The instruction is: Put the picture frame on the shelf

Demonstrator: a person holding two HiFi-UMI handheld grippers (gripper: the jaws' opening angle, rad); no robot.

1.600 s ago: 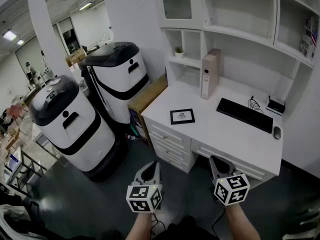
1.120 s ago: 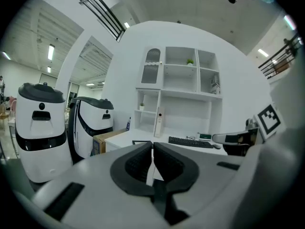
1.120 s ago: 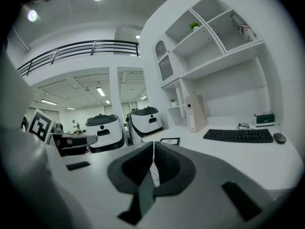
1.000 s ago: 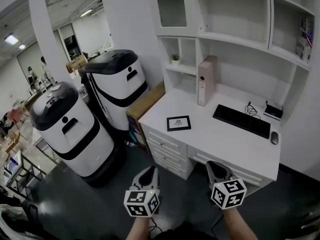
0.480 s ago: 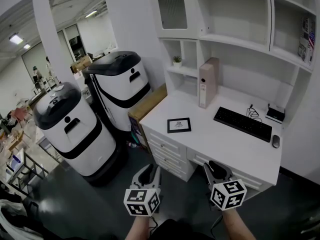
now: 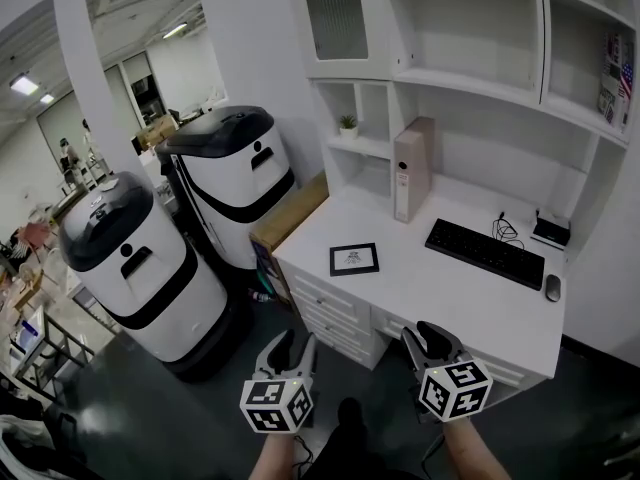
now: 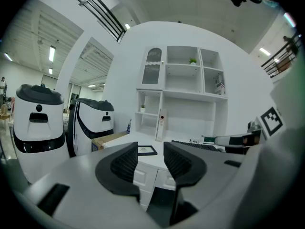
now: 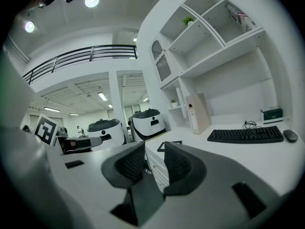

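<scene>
Head view, left tongs [image 6: 284, 348] and right tongs [image 6: 427, 338] just opened (both empty), picture frame [image 6: 354, 259] still on desk [image 6: 450, 290].

bright, even light from ceiling lamps [image 8: 91, 0] — sharp centre, heavy fisheye bending and dark vignette at edges.

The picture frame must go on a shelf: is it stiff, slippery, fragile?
Probably stiff: the frame shows straight dark edges. Lying flat on the desk, it may slide when pushed. It looks thin, so likely light.
</scene>
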